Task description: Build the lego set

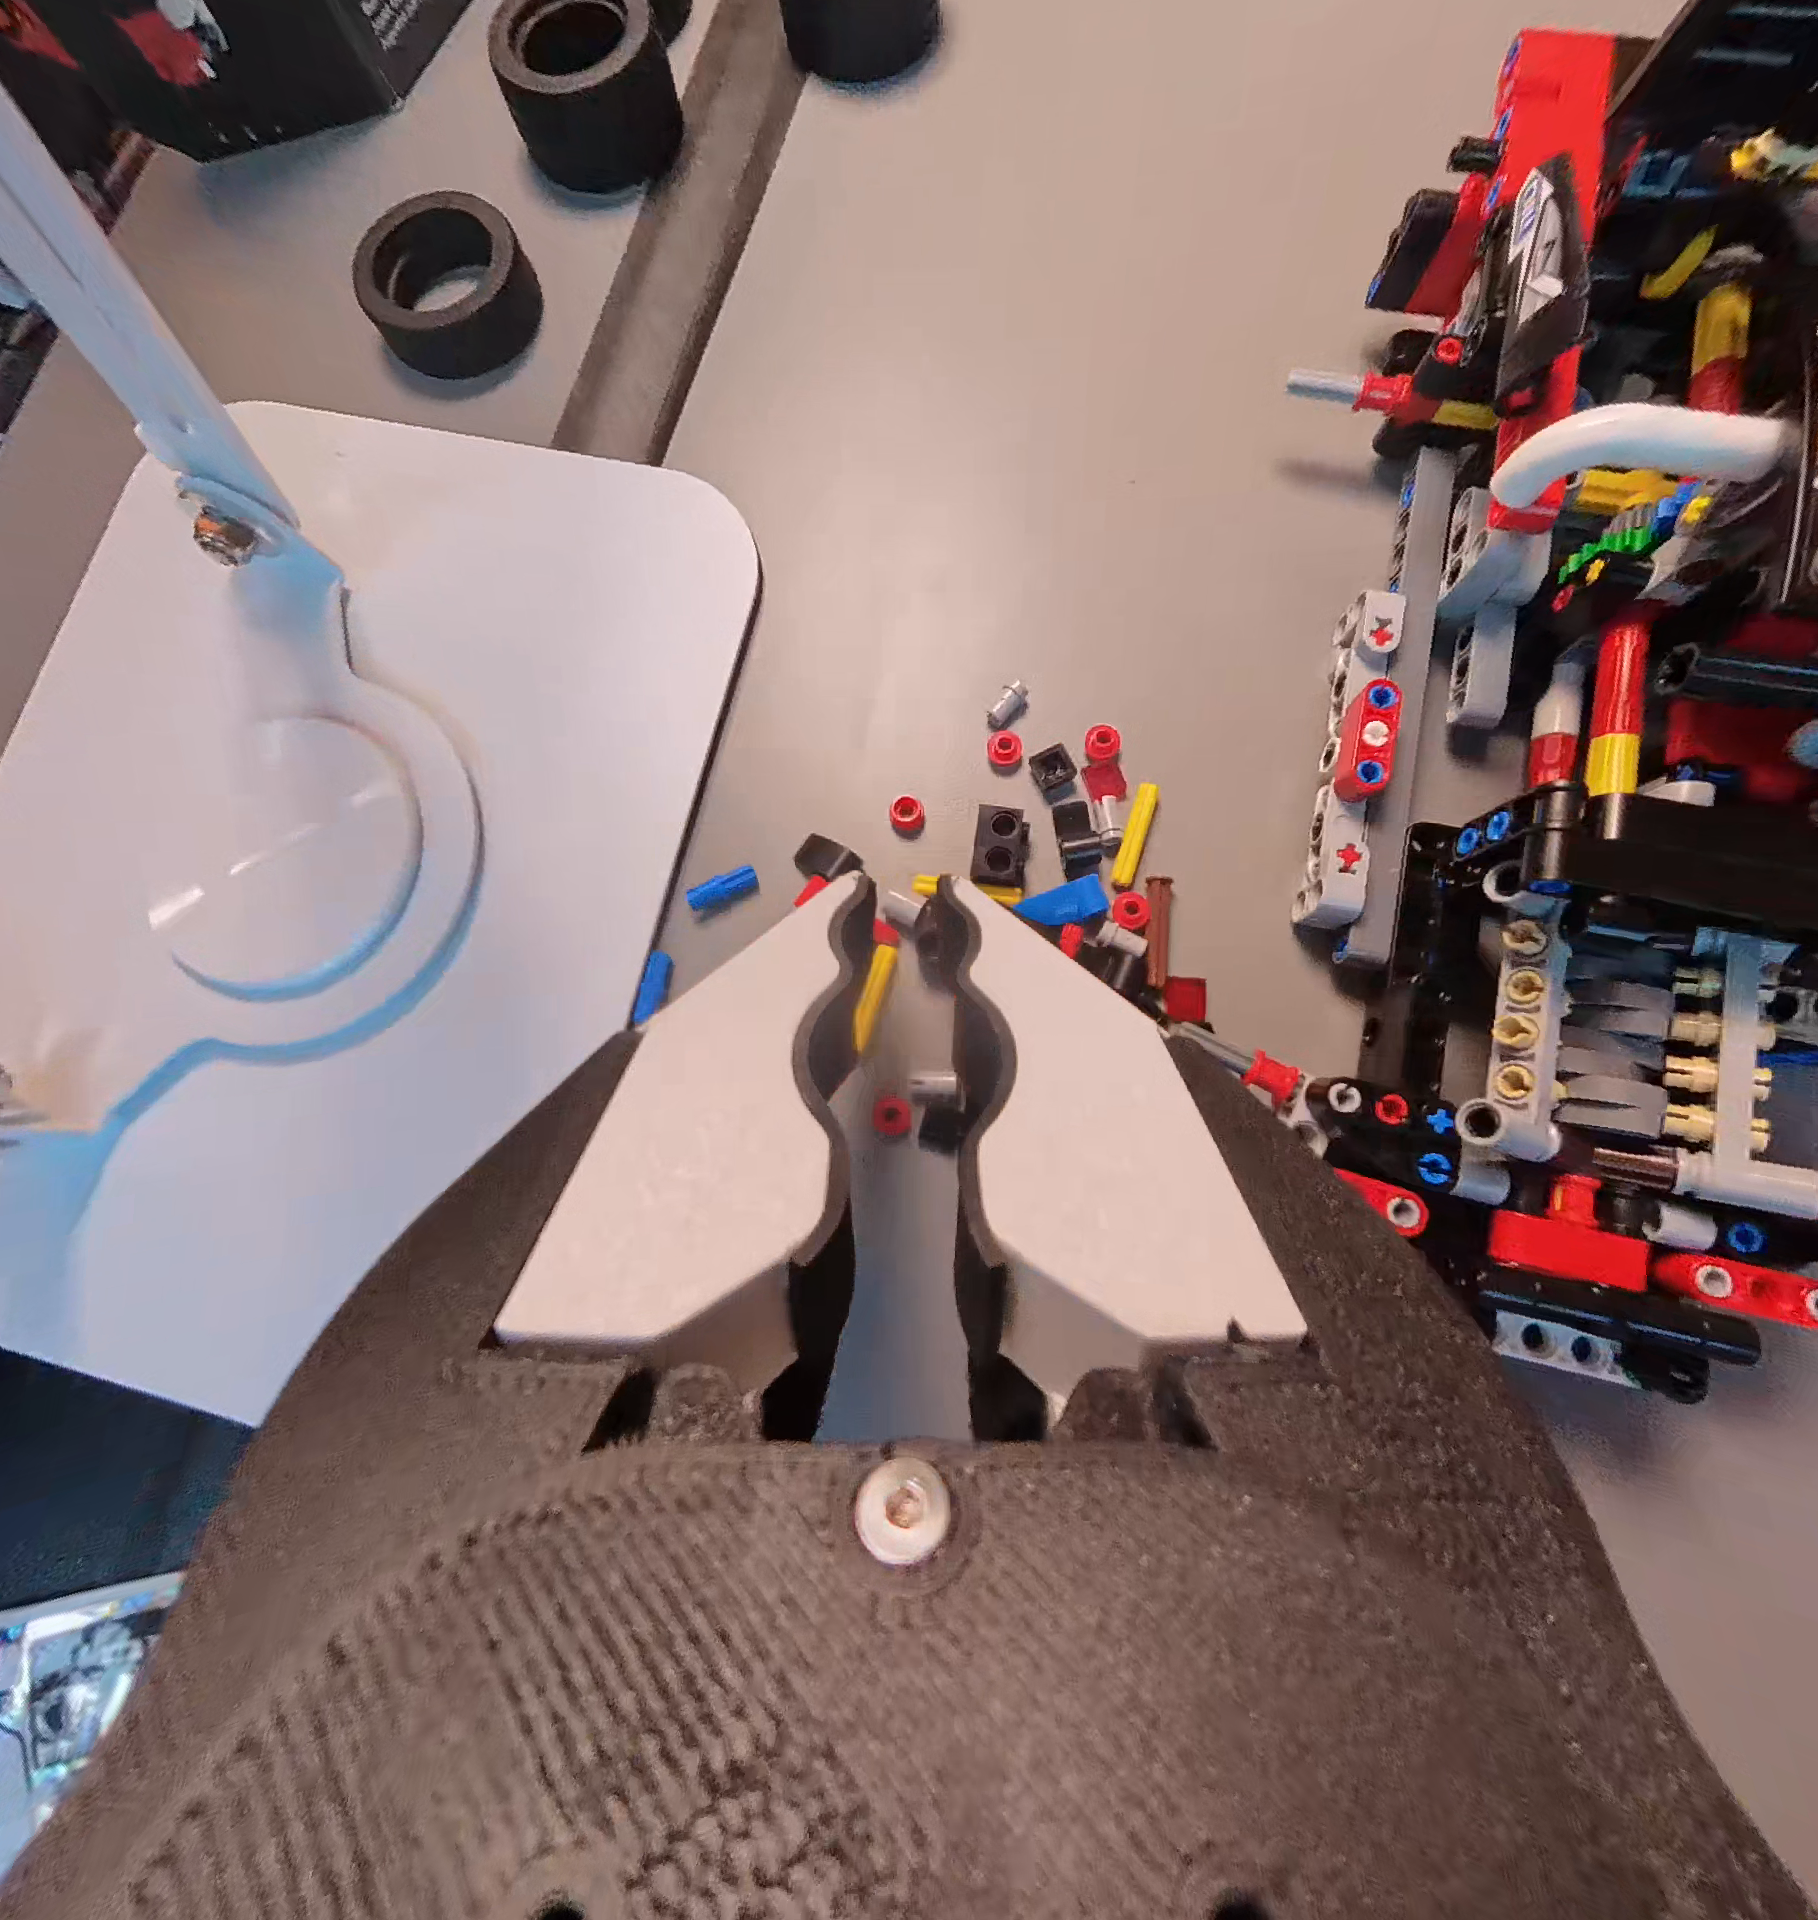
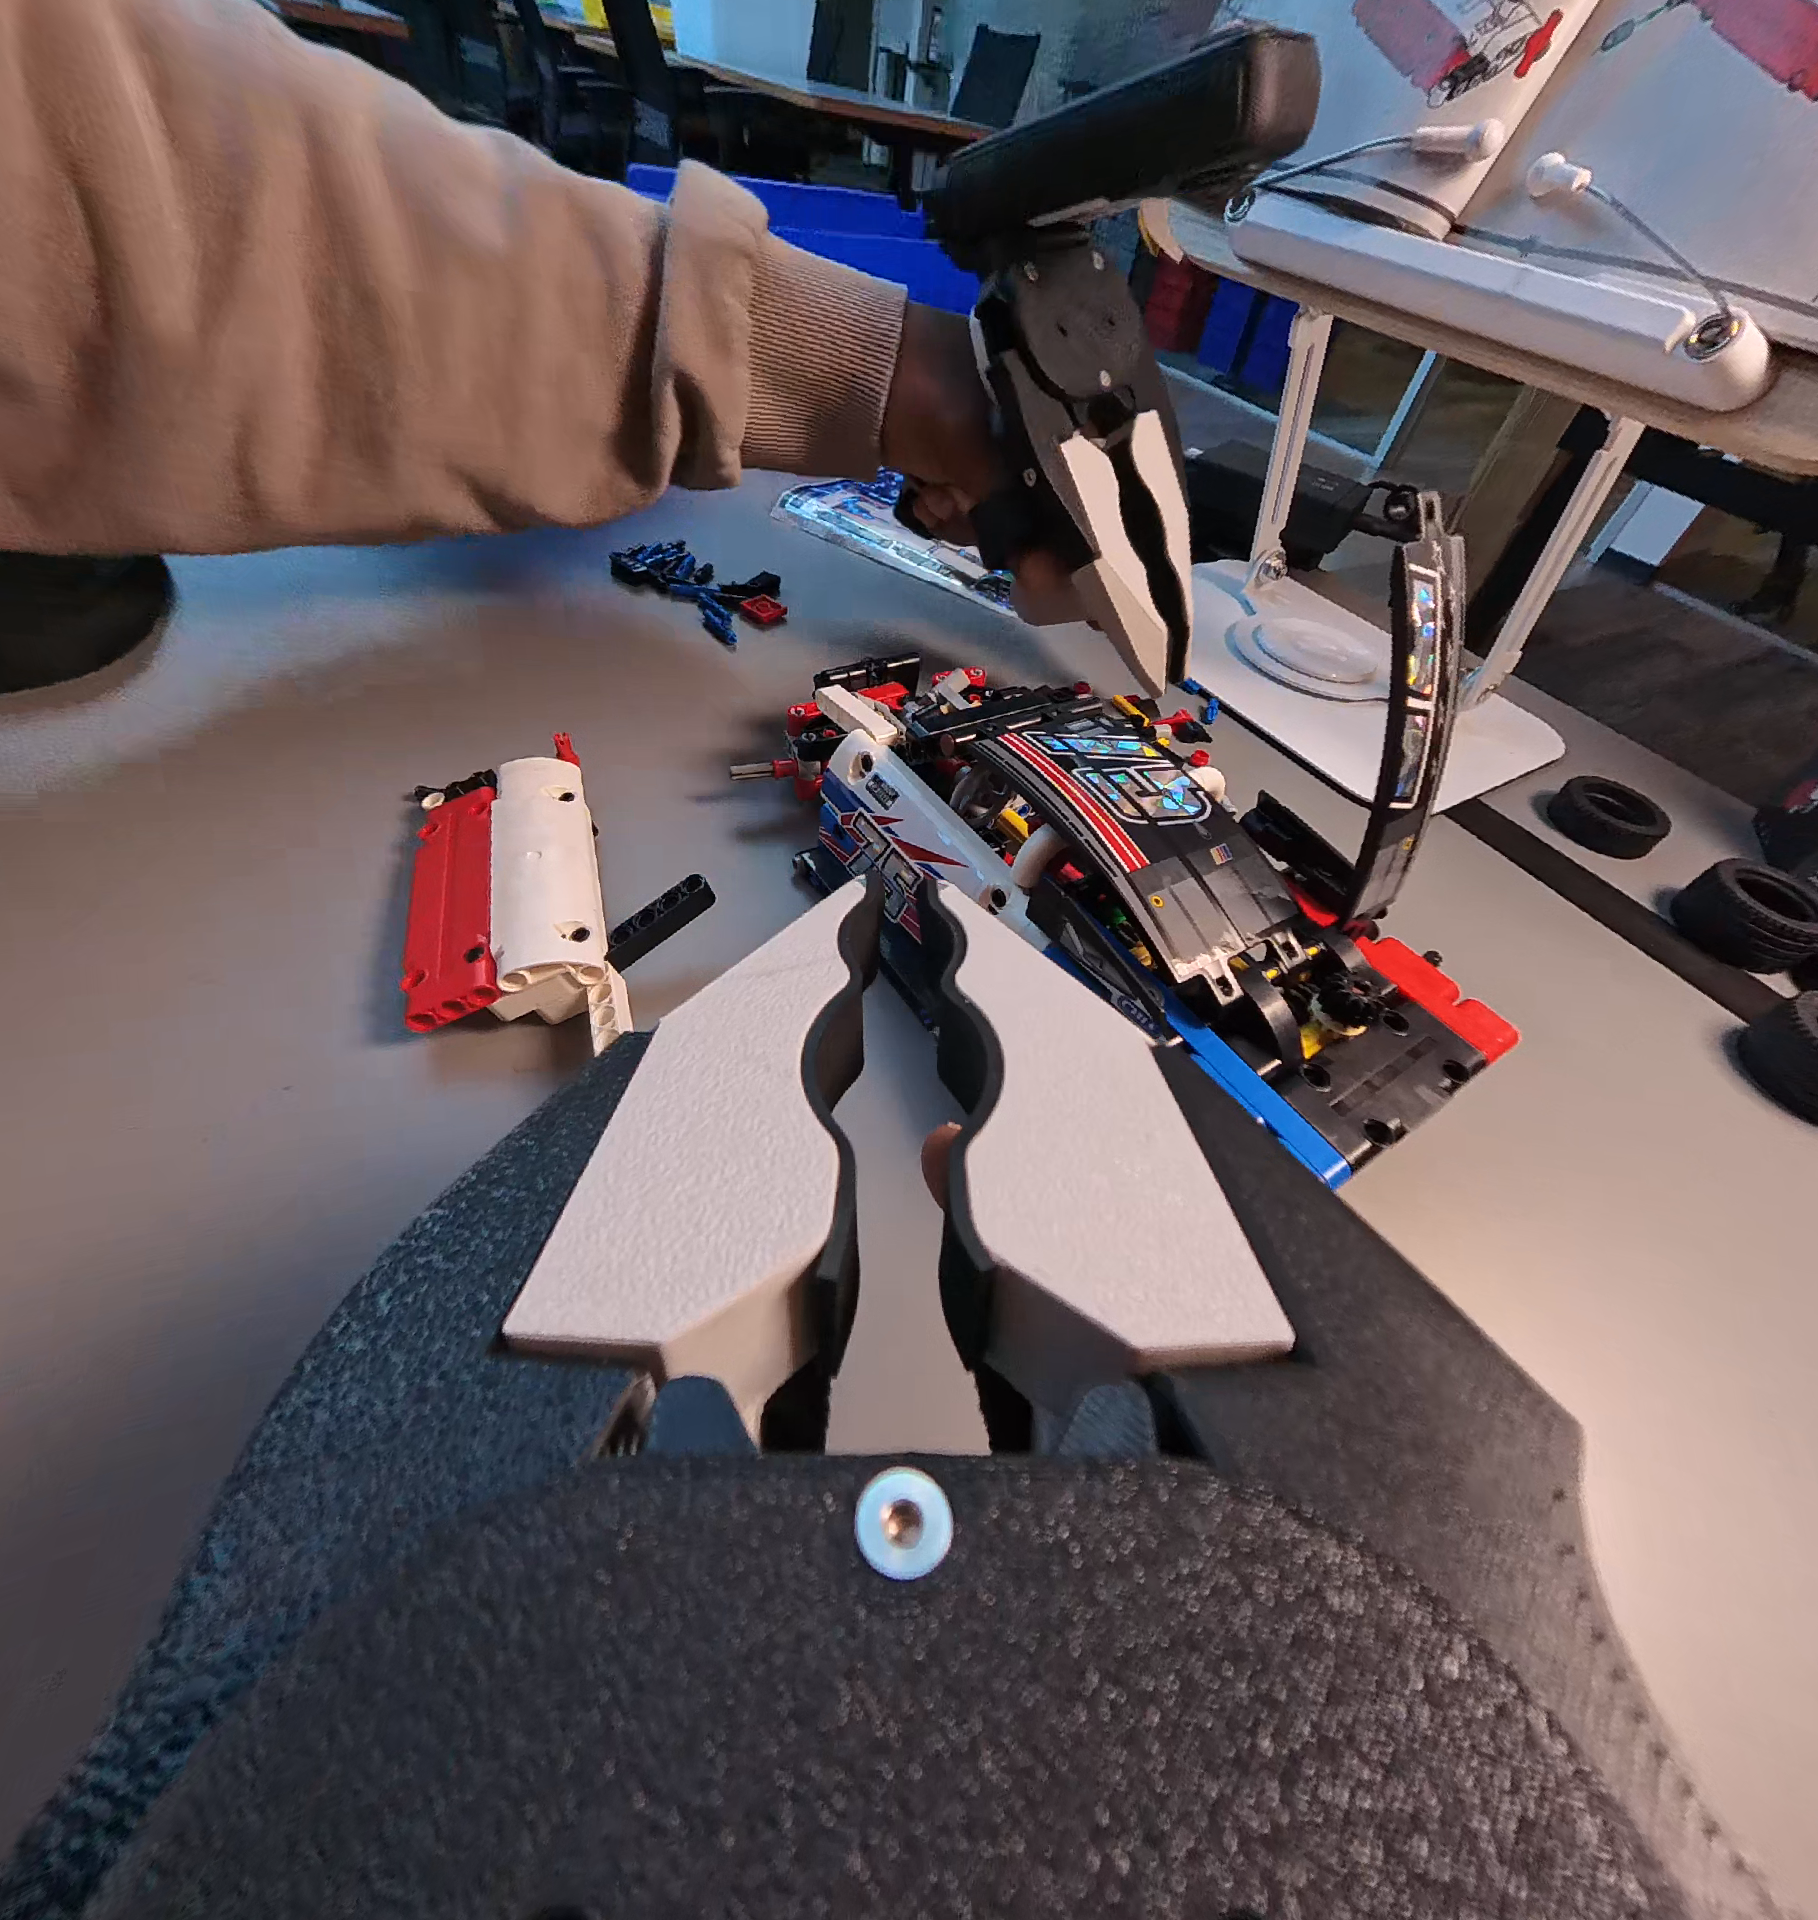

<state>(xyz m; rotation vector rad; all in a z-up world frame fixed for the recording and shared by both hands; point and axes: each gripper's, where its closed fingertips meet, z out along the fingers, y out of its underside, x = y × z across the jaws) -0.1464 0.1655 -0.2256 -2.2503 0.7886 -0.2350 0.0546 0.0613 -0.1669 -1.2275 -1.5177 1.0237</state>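
My left gripper (image 1: 905, 894) has its tips low in a pile of small loose pieces (image 1: 1071, 831), red, black, yellow and blue. Its jaws stand a narrow gap apart, and a small black piece (image 1: 931, 927) lies against the right finger's inner face. I cannot tell if it is gripped. The half-built car (image 1: 1611, 831) stands to the right. In the right wrist view the left gripper (image 2: 1154, 665) hangs behind the car (image 2: 1144, 883). My right gripper (image 2: 903, 899) hovers before the car's side, jaws narrowly apart and empty.
A red and white panel assembly (image 2: 510, 894) and a black beam (image 2: 666, 914) lie left of the car. Blue and black pins (image 2: 697, 587) lie farther back. A white stand base (image 1: 417, 727) is left of the pile. Black tyres (image 1: 448, 286) (image 2: 1757, 914) lie around. The gap from one gripper's tips to the other's is roughly 25 cm.
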